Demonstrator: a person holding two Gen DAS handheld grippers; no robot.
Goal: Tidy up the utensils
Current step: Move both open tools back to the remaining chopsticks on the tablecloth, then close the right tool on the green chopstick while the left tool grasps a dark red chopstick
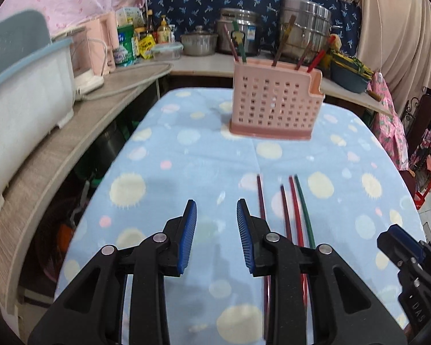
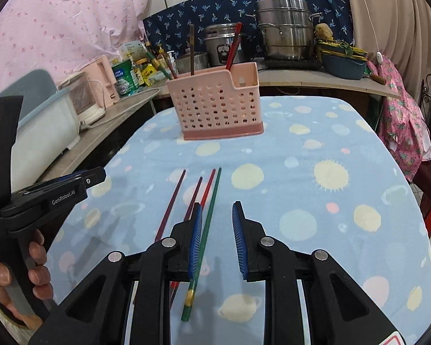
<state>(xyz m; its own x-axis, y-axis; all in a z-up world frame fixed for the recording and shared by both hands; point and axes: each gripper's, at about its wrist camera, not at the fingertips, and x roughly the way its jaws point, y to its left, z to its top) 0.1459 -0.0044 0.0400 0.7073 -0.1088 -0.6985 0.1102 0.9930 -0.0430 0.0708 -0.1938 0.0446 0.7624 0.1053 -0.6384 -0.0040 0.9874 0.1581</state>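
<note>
A pink perforated utensil holder [image 1: 273, 106] stands at the far side of the blue spotted table [image 1: 186, 155], with several chopsticks upright in it; it also shows in the right wrist view [image 2: 218, 106]. Several loose chopsticks lie side by side on the cloth: a dark purple one [image 2: 172, 201], a maroon one [image 2: 195, 195], a red one [image 2: 208, 187] and a green one [image 2: 209, 215]. My left gripper [image 1: 217, 210] is open and empty, just left of them. My right gripper [image 2: 215, 210] is open, its left finger over the green chopstick.
A wooden shelf [image 1: 71, 143] runs along the left with a white-and-blue tub [image 1: 23, 97] and a pink appliance [image 1: 97, 49]. Pots [image 2: 284, 31], bottles and a blue basin [image 2: 342, 66] fill the back counter. Cloth hangs at the right edge [image 2: 402, 120].
</note>
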